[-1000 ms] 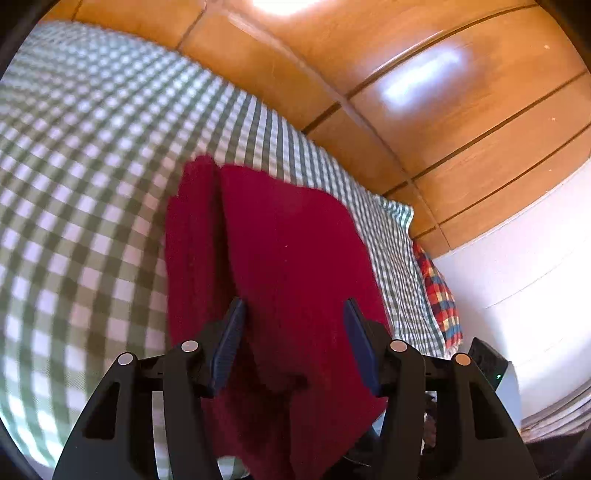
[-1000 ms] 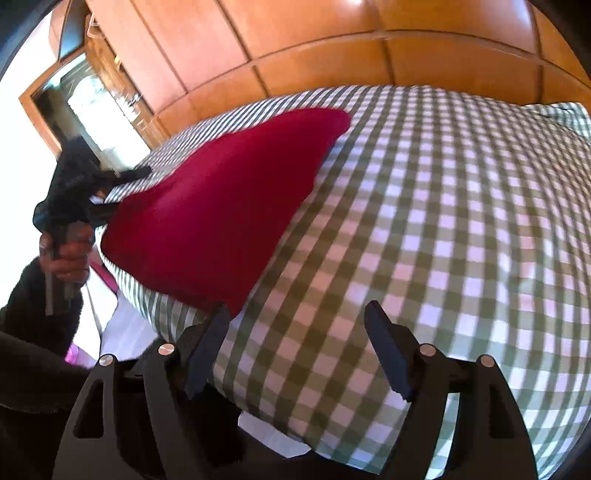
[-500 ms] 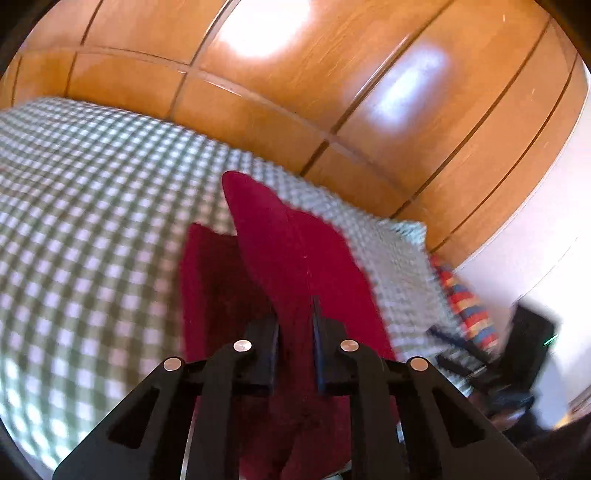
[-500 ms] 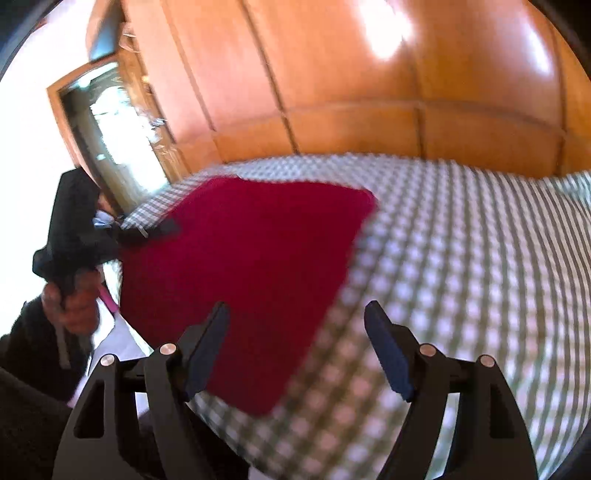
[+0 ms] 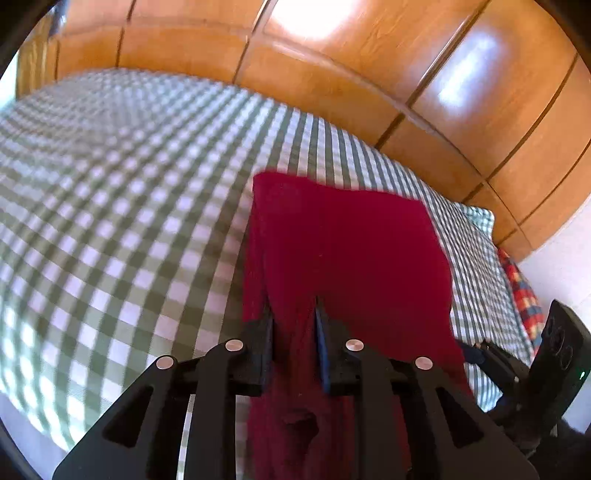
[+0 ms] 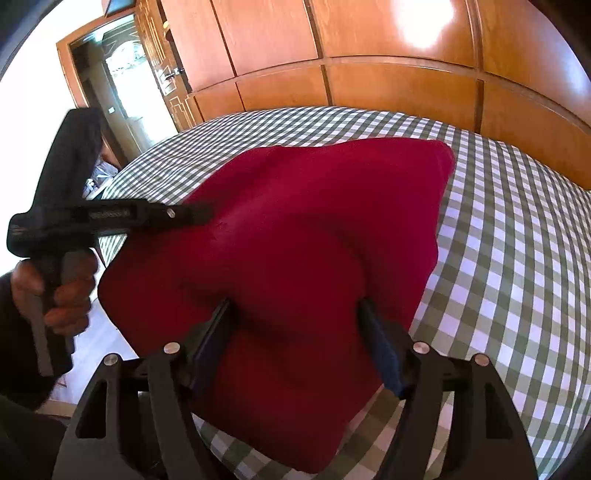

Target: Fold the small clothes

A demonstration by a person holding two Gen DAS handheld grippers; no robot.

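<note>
Red cloth point(image 5: 347, 251) on the checked bed point(image 5: 122, 206): left tongs point(image 5: 293, 314) clench its near edge at 6 o'clock; right tongs point(image 6: 297, 306), released, straddle the cloth's edge.

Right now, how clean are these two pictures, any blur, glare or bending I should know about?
Left wrist view: the checked bedspread smears with motion blur at far left, and glare burns out part of the wooden panels. Right wrist view: sharper on the red cloth, but the doorway and left edge are blown white, with a glare patch on the panels. Both bend straight lines, fisheye style.
</note>
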